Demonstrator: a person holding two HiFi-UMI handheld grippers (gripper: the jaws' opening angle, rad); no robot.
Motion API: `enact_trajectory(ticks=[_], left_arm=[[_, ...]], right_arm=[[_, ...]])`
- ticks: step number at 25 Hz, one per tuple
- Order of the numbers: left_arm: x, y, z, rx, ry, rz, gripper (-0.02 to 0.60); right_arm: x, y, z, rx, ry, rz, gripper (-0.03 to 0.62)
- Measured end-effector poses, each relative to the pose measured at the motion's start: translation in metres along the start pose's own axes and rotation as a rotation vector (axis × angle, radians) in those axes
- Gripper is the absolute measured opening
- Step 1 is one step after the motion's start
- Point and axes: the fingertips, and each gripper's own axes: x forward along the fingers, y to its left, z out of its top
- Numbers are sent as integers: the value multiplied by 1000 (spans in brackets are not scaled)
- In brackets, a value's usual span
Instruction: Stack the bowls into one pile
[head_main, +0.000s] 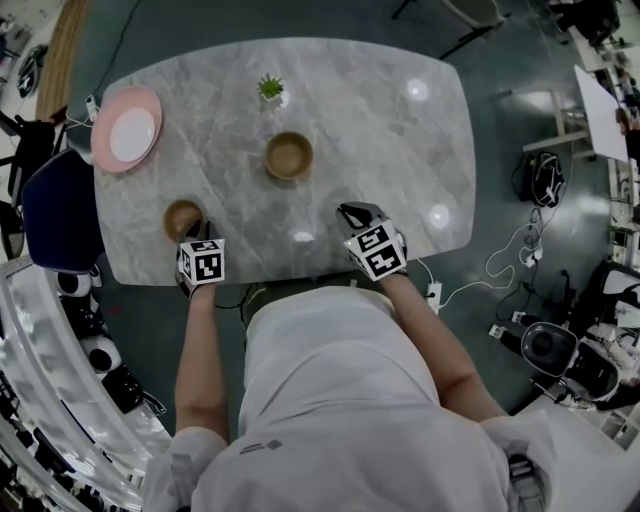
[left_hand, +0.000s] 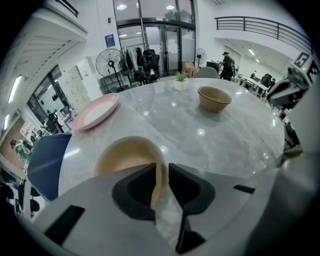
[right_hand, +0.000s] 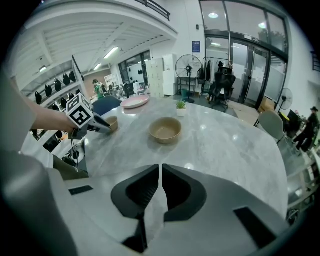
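A small tan bowl (head_main: 180, 217) (left_hand: 127, 155) stands near the table's front left edge. My left gripper (head_main: 197, 233) (left_hand: 161, 167) straddles its near rim, one jaw inside the bowl and one outside. The jaws are closing, and a sliver of gap still shows beside the wall. A larger tan bowl (head_main: 289, 156) (left_hand: 214, 98) (right_hand: 166, 129) stands alone mid-table. My right gripper (head_main: 352, 213) (right_hand: 160, 167) hovers at the front edge, right of centre. Its jaws are closing to a thin slit with nothing between them.
A pink plate (head_main: 127, 128) with a white plate on it lies at the far left of the marble table (head_main: 400, 160). A small potted plant (head_main: 270, 89) stands at the back. A blue chair (head_main: 60, 210) stands off the left edge.
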Motion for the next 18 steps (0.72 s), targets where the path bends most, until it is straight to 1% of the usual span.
enact_trajectory(ticks=[2,7,12,18], left_arm=[[1,0,0,7,1,-1,64],[3,-3,-3,14,-4,-8,38],[1,-2,-1,11,-3,4,34],[-8,-6,8,27,-20,45,25]], right_arm=[[1,-1,-2,0,-1,-5,32],[0,0,-2,-3,-1,-3,31],[-2,-2,-1,-2,6,5,31],[-8,-6,-7,-8,2,18,30]])
